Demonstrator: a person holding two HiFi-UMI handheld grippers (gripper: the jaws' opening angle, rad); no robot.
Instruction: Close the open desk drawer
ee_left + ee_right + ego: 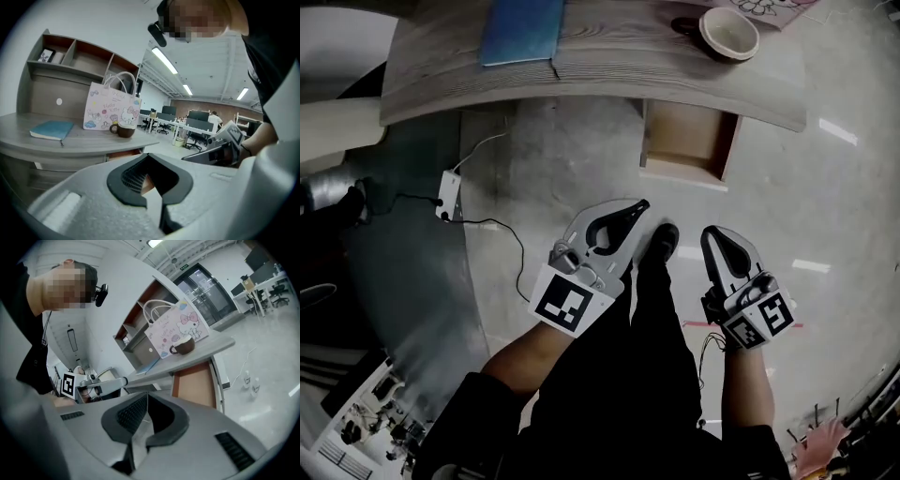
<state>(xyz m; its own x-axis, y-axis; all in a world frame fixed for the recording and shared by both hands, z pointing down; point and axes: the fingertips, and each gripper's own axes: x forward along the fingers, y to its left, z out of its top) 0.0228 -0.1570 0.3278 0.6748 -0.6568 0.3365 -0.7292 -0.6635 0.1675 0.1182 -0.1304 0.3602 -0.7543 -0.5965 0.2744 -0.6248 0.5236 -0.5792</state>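
Jaws of the left gripper point(637, 208) and right gripper point(711, 234) are pressed together at their tips, with nothing between them; both are grey plastic with dark ribbed pads and are held low, well apart from the furniture.

Polished pale floor point(572, 159), glossy with light reflections. Curved desk point(609, 66) with a grey wood-grain top. The drawer point(689, 131), a shallow rectangular box, stands pulled out below the desk's front edge (only its plain brown bottom shows). On the desktop are a white gift bag point(111, 108) with looped handles and cartoon prints, a flat blue notebook point(521, 30), and a round brown mug point(728, 34) with a pale inside, just beside the bag.
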